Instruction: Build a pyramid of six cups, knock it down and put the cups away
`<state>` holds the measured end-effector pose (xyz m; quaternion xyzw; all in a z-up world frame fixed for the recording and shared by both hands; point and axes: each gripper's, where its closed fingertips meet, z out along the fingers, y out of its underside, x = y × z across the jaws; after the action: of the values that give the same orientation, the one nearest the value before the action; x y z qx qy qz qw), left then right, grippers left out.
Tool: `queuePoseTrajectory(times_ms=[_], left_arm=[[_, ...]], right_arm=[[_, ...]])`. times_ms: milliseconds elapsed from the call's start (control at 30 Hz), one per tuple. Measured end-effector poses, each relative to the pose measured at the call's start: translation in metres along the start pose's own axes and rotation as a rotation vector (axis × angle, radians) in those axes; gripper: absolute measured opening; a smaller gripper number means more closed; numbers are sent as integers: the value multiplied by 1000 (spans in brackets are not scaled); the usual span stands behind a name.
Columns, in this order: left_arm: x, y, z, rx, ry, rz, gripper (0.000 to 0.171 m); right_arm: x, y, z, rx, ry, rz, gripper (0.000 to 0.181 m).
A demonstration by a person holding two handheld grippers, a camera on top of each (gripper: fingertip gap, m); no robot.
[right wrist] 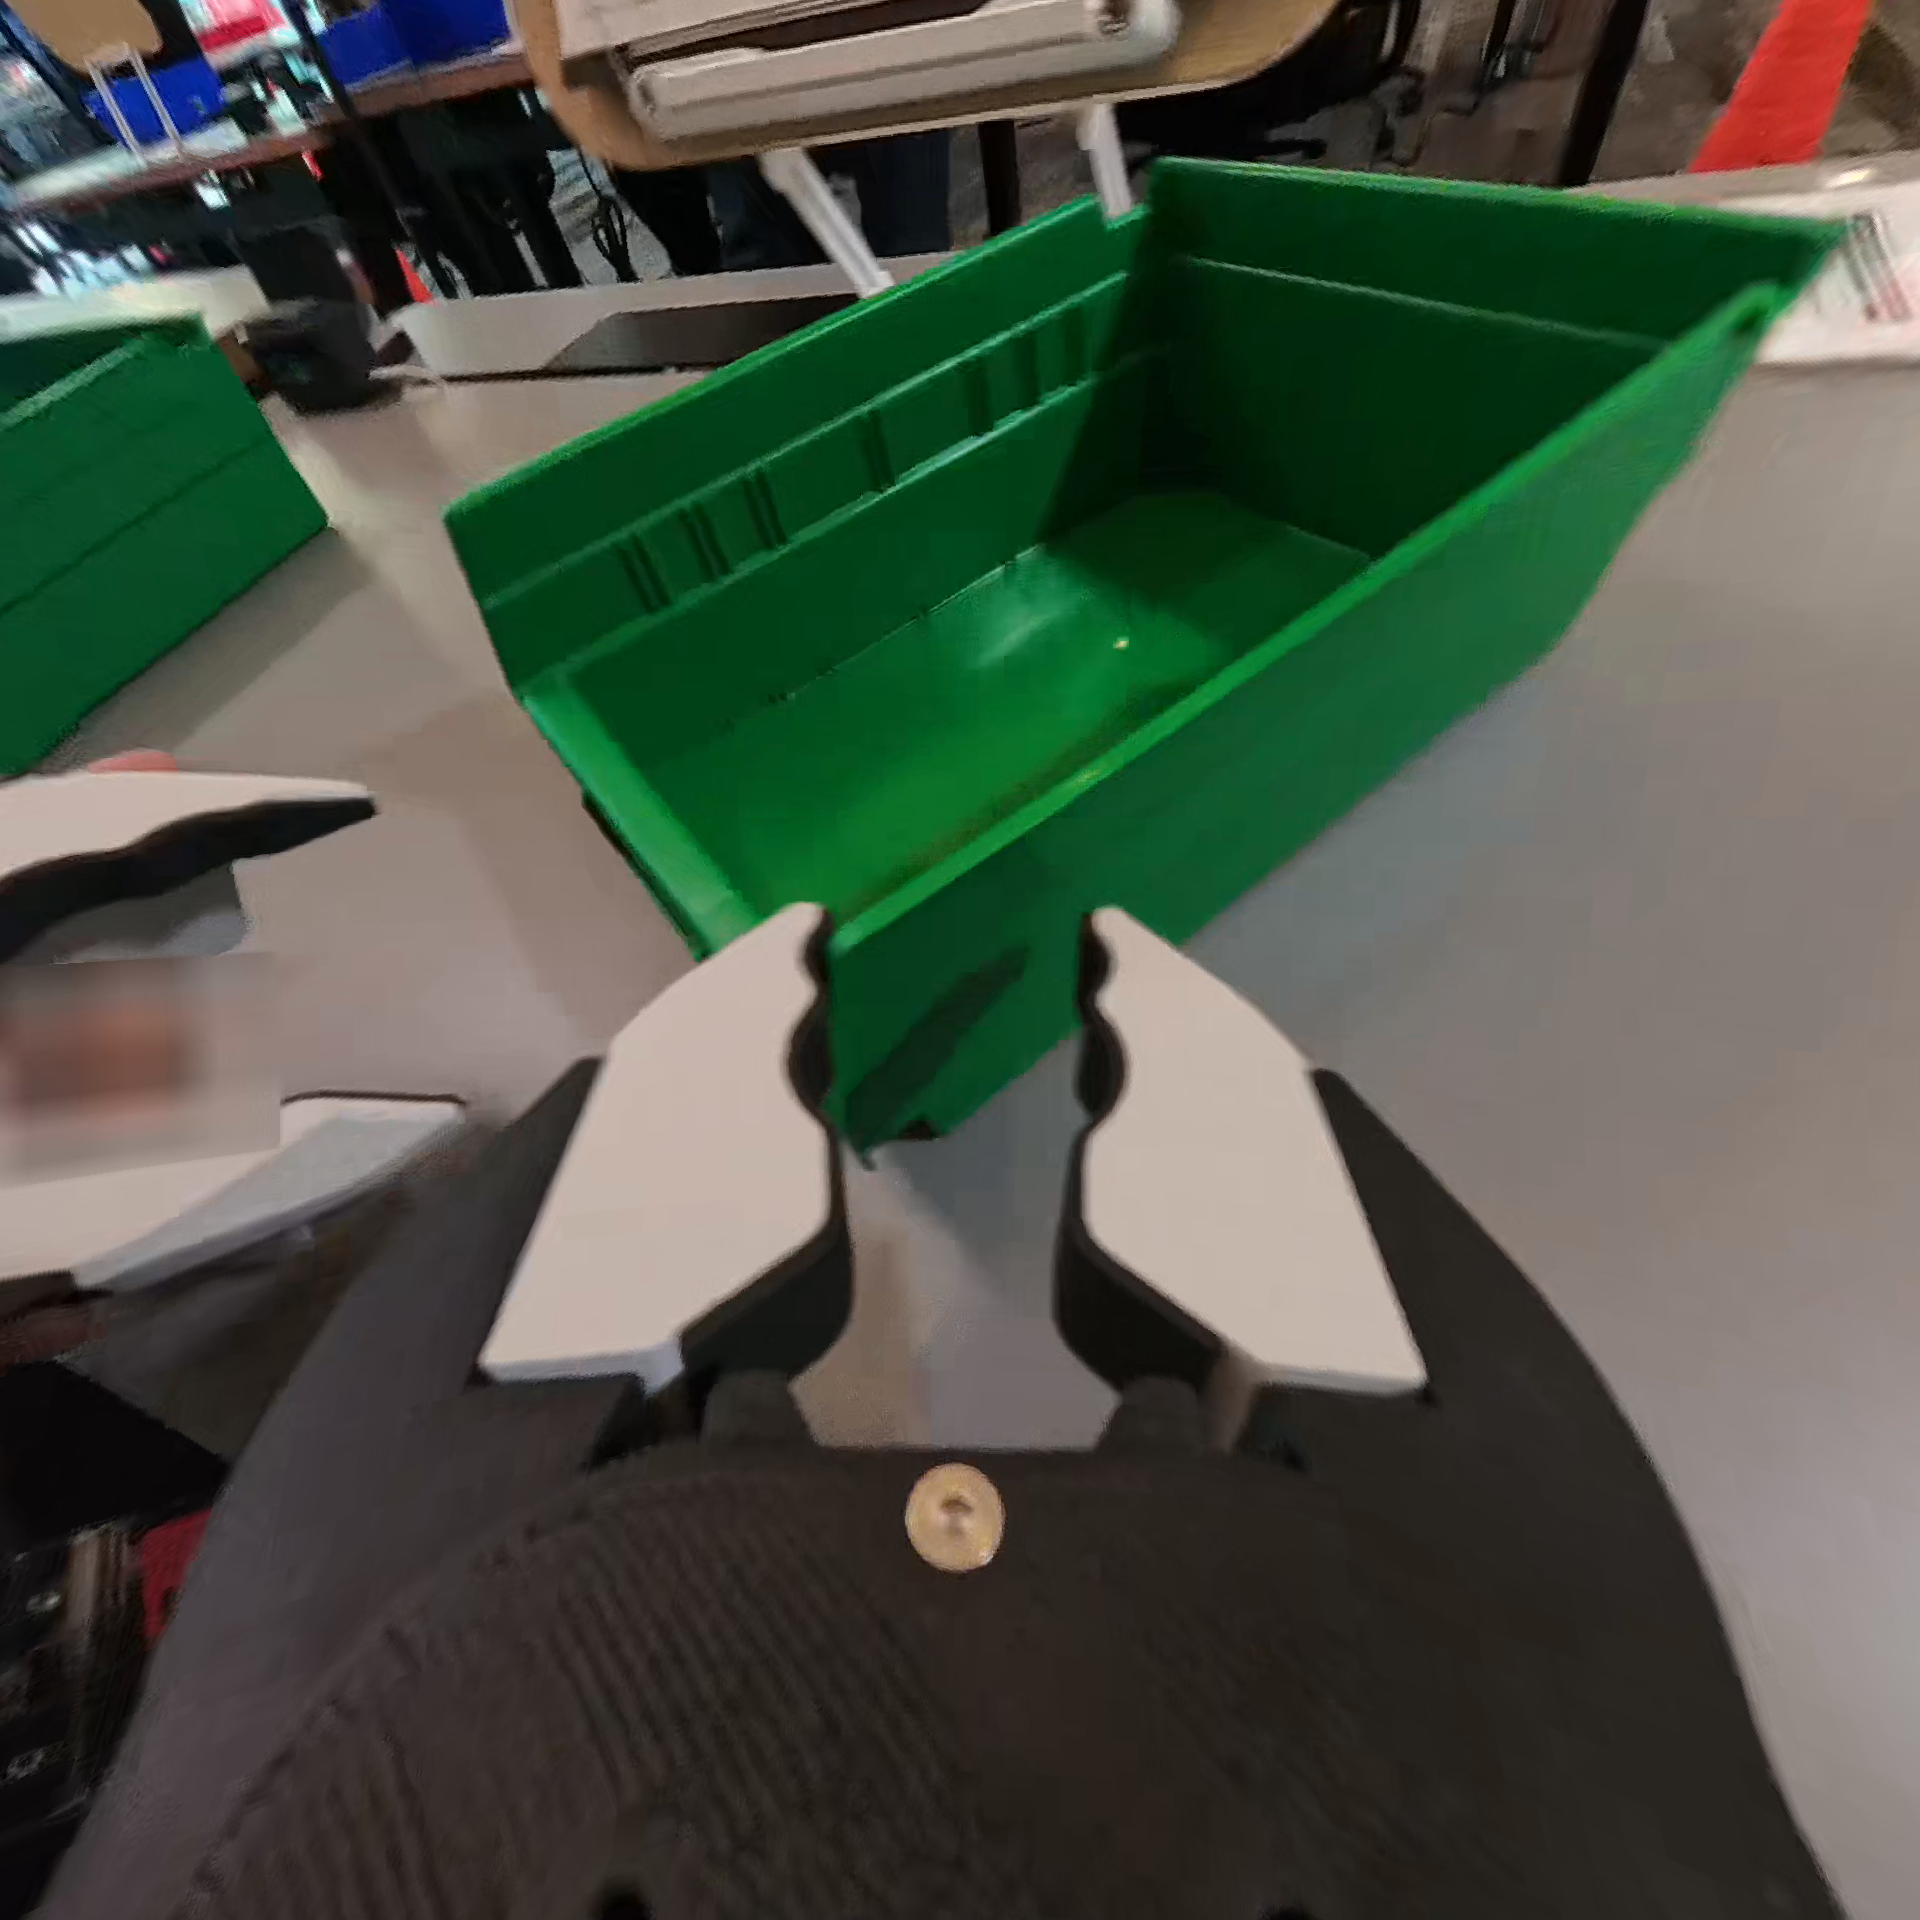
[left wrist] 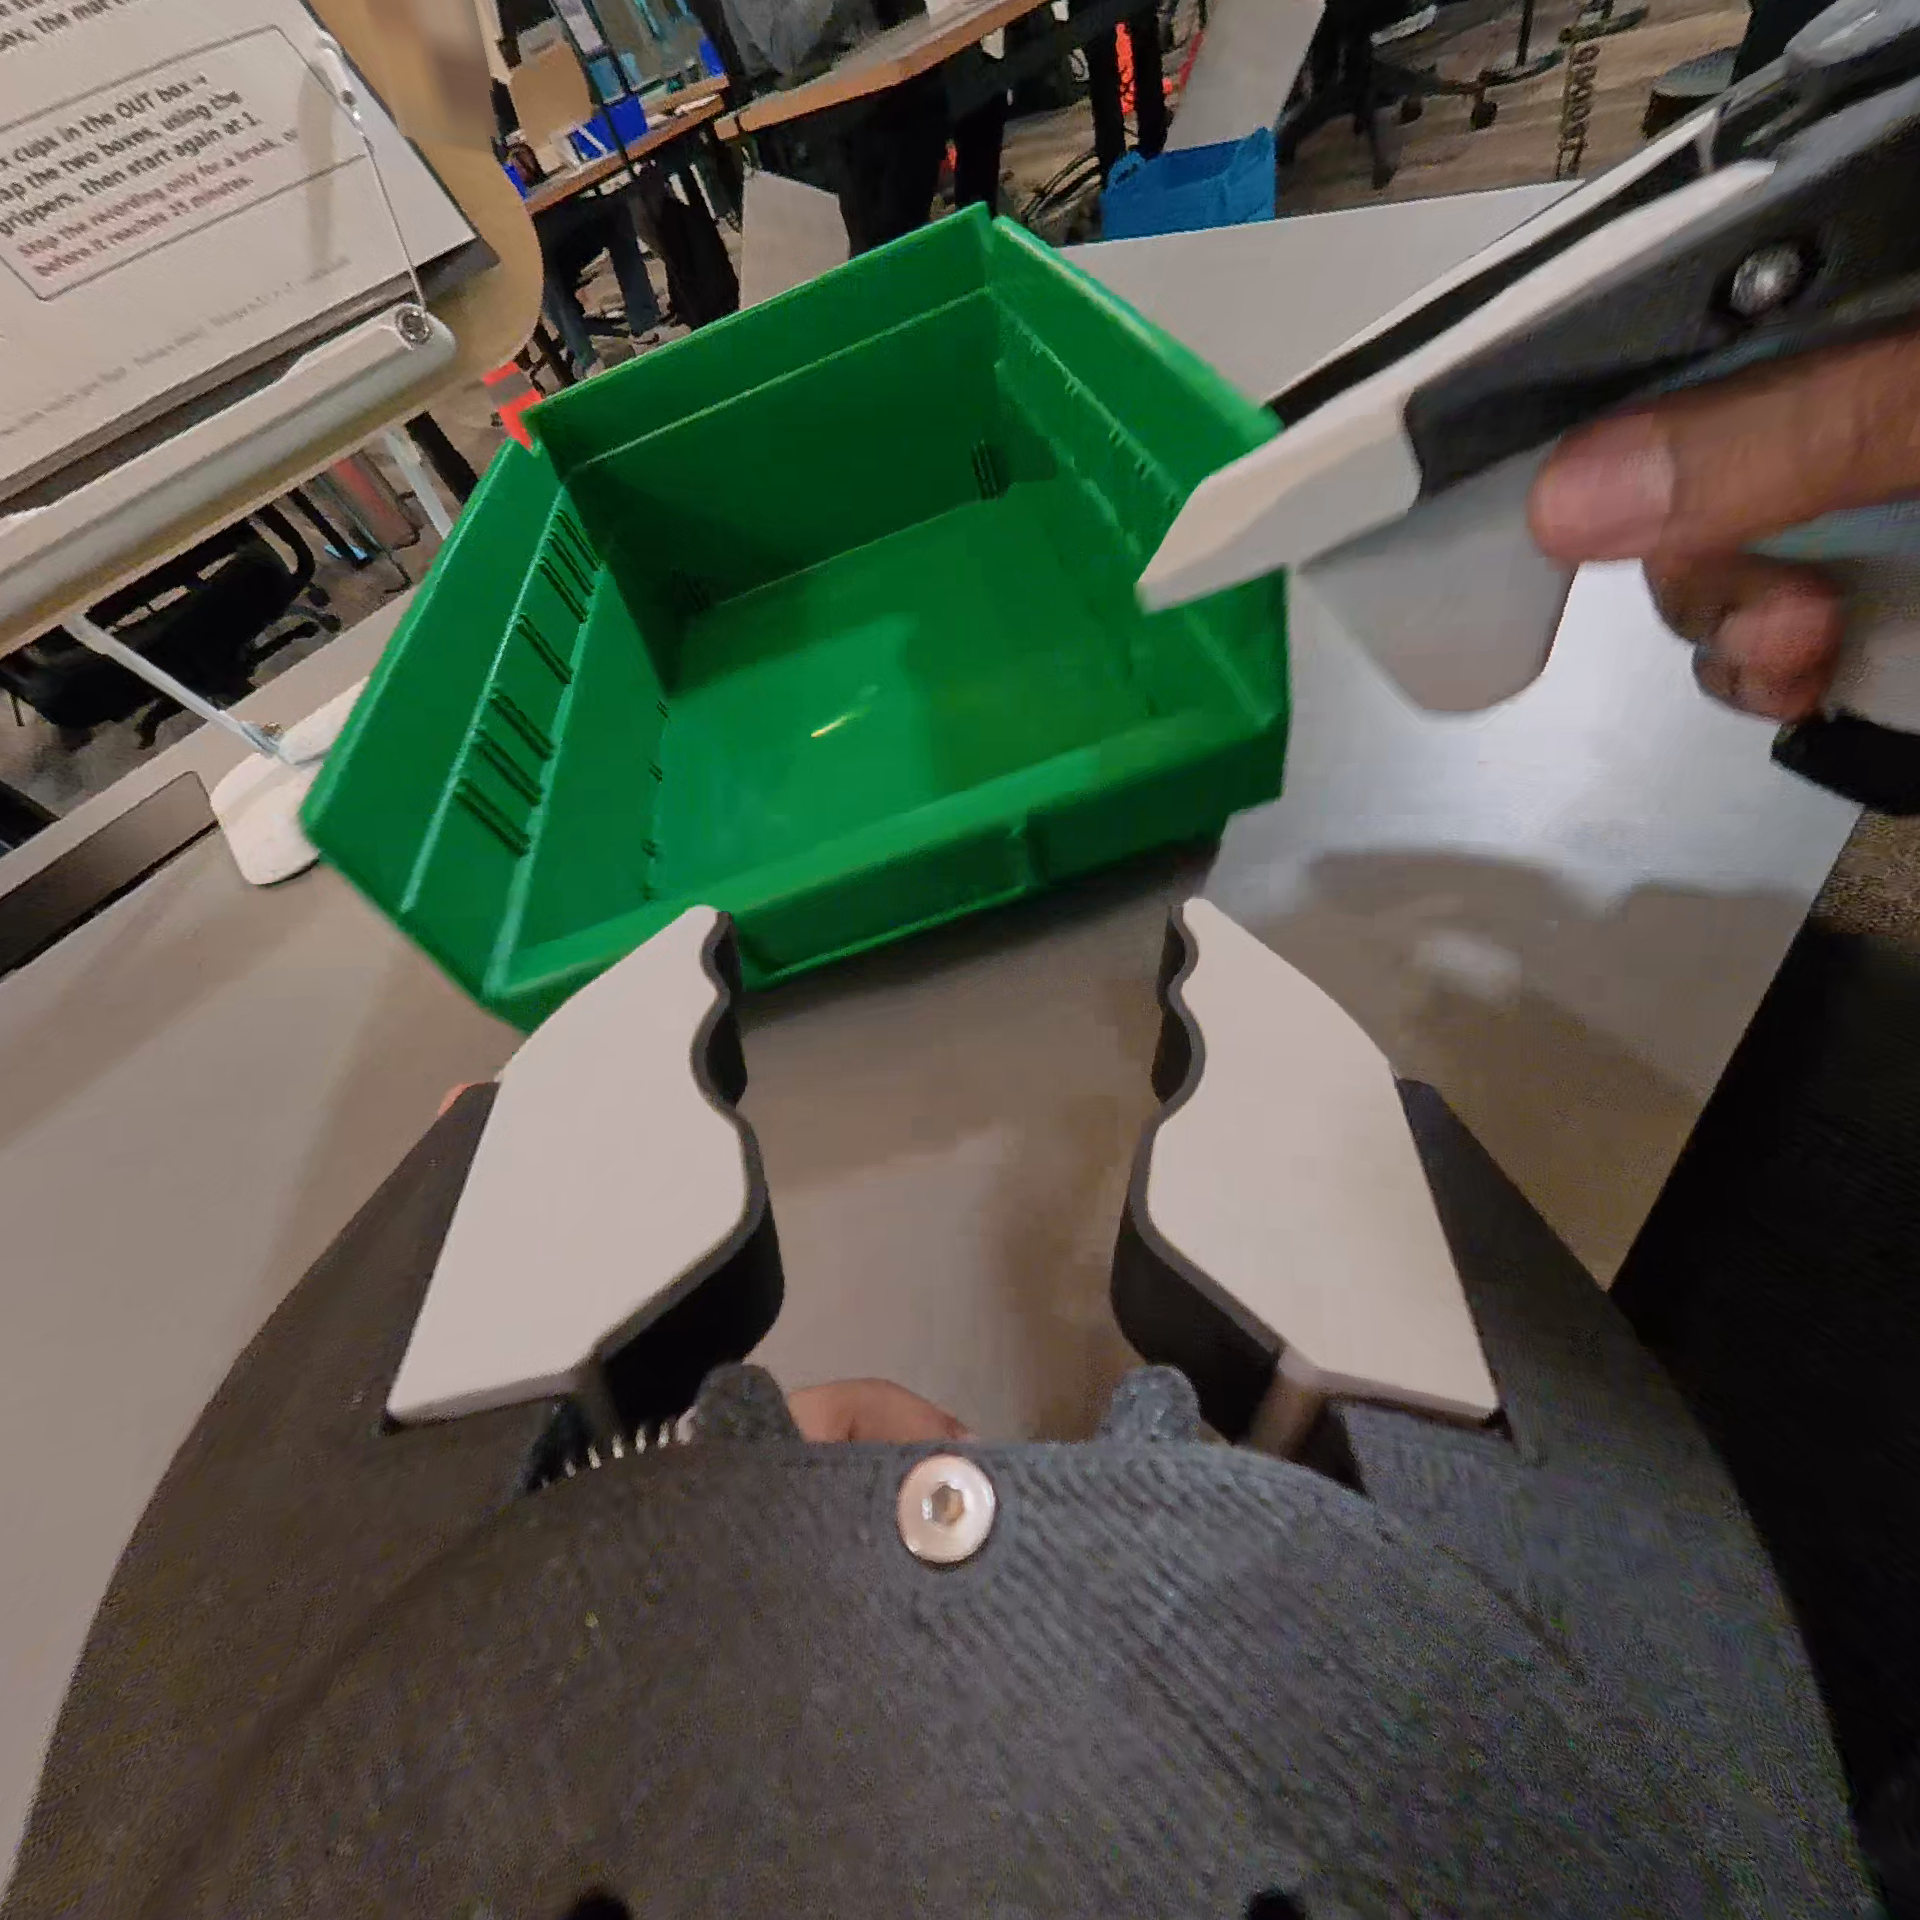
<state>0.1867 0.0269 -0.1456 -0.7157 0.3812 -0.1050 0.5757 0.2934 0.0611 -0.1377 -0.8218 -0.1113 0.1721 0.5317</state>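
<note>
An empty green plastic bin (left wrist: 831, 727) stands on a grey table (left wrist: 208, 1143). My left gripper (left wrist: 951, 925) is open and empty, just short of the bin's near wall. My right gripper (right wrist: 956, 925) is open, with its jaws either side of the bin's side wall (right wrist: 1299, 623) near the front corner: one finger is at the inside of the rim, the other outside. In the left wrist view the right gripper (left wrist: 1299, 540) comes in from the upper right, held by a hand (left wrist: 1714, 540). The left gripper's finger (right wrist: 187, 821) shows at the left edge of the right wrist view.
A second green bin (right wrist: 125, 520) stands further left on the table. A stand holding a printed sheet (left wrist: 187, 260) rises behind the bin on a white base (left wrist: 270, 821). A paper sheet (right wrist: 1860, 291) lies at the far right. The table's right edge (left wrist: 1704, 1091) is close. Desks and chairs stand beyond.
</note>
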Motion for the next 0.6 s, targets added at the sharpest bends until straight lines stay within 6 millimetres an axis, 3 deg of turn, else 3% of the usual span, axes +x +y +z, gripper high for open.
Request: queuePoseTrajectory(times_ms=[33, 200, 367, 600], left_arm=[[-2, 0, 0, 0, -3, -12, 77], [-24, 7, 0, -47, -84, -126, 70], [-42, 8, -5, -32, -87, -316, 67], [-54, 10, -8, -23, -76, -431, 64]], right_arm=[[12, -3, -2, 6, -14, 43, 29], [78, -13, -8, 32, -75, 269, 20], [168, -18, -34, 5, 199, 72, 4], [236, -20, -68, 52, 306, 134, 6]])
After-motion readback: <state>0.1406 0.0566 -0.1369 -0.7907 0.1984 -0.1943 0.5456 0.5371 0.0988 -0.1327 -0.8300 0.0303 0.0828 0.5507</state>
